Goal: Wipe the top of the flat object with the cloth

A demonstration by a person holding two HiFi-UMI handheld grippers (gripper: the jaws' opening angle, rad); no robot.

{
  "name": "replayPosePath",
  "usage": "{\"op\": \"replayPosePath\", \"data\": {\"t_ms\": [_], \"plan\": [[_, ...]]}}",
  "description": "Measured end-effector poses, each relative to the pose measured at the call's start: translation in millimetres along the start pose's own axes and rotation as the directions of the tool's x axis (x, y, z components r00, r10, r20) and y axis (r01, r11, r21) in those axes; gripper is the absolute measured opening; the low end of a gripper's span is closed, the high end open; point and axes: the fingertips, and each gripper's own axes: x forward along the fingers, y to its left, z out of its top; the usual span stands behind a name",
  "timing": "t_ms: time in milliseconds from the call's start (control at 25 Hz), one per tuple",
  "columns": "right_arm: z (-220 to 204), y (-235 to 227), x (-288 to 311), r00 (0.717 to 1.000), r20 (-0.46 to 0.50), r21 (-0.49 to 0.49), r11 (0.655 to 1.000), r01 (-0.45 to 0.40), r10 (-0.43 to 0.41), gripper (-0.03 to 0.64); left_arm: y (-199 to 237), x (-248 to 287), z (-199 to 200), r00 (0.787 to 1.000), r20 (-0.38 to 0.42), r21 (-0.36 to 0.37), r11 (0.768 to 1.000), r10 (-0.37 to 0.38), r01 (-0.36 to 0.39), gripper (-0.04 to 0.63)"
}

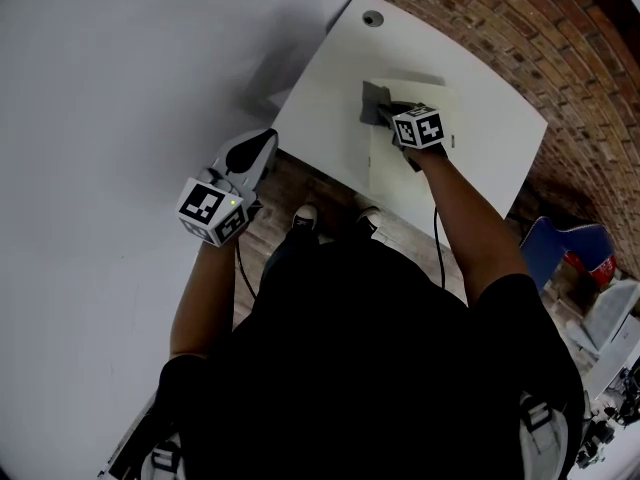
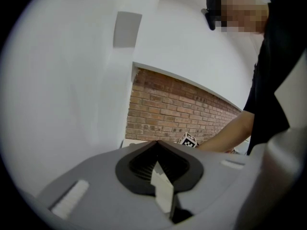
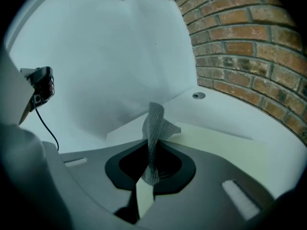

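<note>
Nearest the person, at about 9 o'clock in the head view, the left tool (image 1: 262, 146) is held off the surface (image 1: 330, 98) beside the white wall (image 1: 120, 88). Its own view shows the jaws closed on each other with nothing between them, so it has no part in the work at this moment. Farther out, at about 1 o'clock, the right tool (image 1: 392, 116) reaches over the surface with its jaws clamped on a grey mesh cloth (image 3: 154, 123). The cloth stands up out of the pinch, its free end folded toward the cream board (image 3: 225, 143). That board lies flat on the white surface, and the cloth is bunched at its far left corner. Whether the cloth is actually pressed onto the board cannot be told. Beyond them a round cable grommet (image 3: 198, 96) sits in the surface at 12 o'clock, and a brick wall (image 1: 520, 28) closes the scene from 12 to 3 o'clock. My judgement is that the wipe is at or near the start of a stroke, with most of the board's top uncovered toward 5 o'clock. The next move calls for lowering the right tool so the cloth lies flatter on the board. Then it should be drawn toward the person in overlapping passes, with a firm pinch so the mesh does not slip free.
</note>
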Motion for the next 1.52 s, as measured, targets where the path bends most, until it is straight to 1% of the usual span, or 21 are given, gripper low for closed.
{"op": "replayPosePath", "data": {"t_ms": [280,440,640,960,1200,1520], "plan": [[-29.2,-27.2,9.5,0.997,-0.068,0.069,0.997,0.042,-0.038,0.014,8.8,-7.8,-7.5,1.000,-0.028,-0.010,1.000,0.007,-0.007,0.002],[-31.6,-38.5,7.7,0.996,-0.065,0.093,0.994,0.063,-0.057,0.014,16.2,-12.1,-8.8,0.999,-0.029,-0.015,1.000,0.020,-0.020,0.002],[-35.3,-64.3,-9.1,0.993,-0.059,0.125,0.986,0.107,-0.101,0.014,13.6,-4.6,-12.6,0.999,-0.038,-0.018,1.000,-0.004,0.003,0.002],[-56.9,-111.2,-43.9,0.982,-0.054,0.215,0.958,0.189,-0.182,0.014,12.0,7.1,-13.3,0.999,-0.045,-0.012,1.000,-0.029,0.029,0.002],[-72.1,-145.8,-70.8,0.969,-0.061,0.263,0.933,0.247,-0.239,0.015,3.7,19.5,-14.1,0.998,-0.048,-0.013,0.999,-0.052,0.051,0.002],[-90.7,-181.4,-101.5,0.949,-0.082,0.291,0.904,0.315,-0.304,0.015,-6.8,33.6,-14.4,0.995,-0.051,-0.006,0.997,-0.080,0.080,0.002]]}}
